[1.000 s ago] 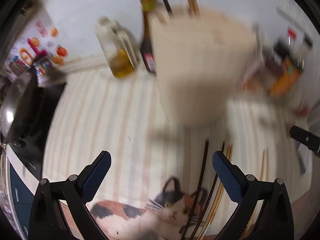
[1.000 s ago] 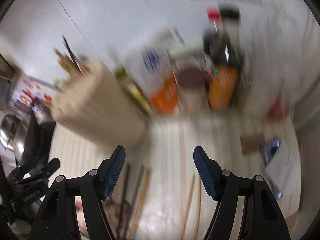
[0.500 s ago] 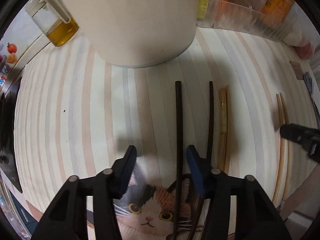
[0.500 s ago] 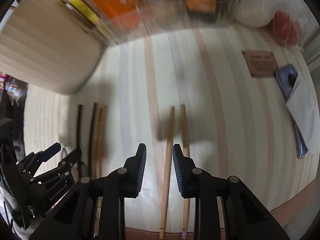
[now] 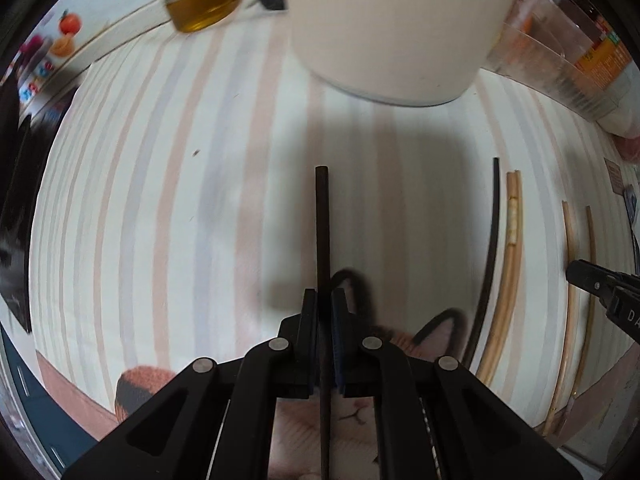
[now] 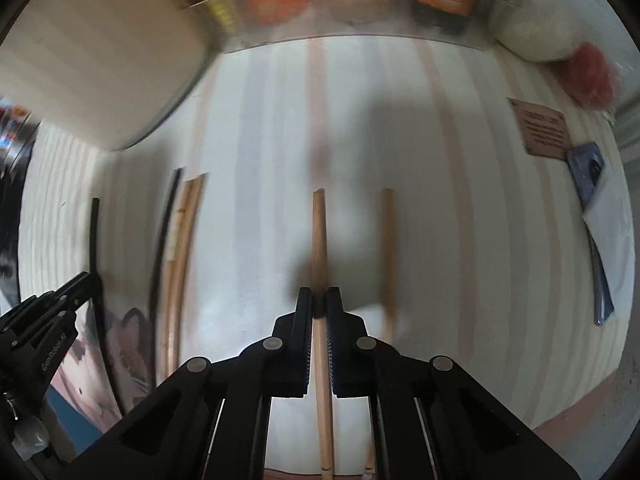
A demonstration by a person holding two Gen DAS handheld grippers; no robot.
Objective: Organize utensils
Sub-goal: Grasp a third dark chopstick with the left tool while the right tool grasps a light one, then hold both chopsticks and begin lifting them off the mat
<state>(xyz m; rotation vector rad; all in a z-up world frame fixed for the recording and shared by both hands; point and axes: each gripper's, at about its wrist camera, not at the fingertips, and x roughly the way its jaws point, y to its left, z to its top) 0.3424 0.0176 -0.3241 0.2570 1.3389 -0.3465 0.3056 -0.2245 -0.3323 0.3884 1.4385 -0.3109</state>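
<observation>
home kitchen: oil bottle (image 5: 200, 4), chopsticks (image 6: 176, 264)

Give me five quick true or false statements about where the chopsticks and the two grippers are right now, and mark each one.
1. The left gripper is clamped on a black chopstick. True.
2. The right gripper, its jaws closing, has a black chopstick between them. False: a light wooden chopstick.
3. A second wooden chopstick lies free beside it. True.
4. The beige utensil holder lies tipped over. False: it stands upright.
5. The striped mat is plain white. False: pastel stripes.
</observation>
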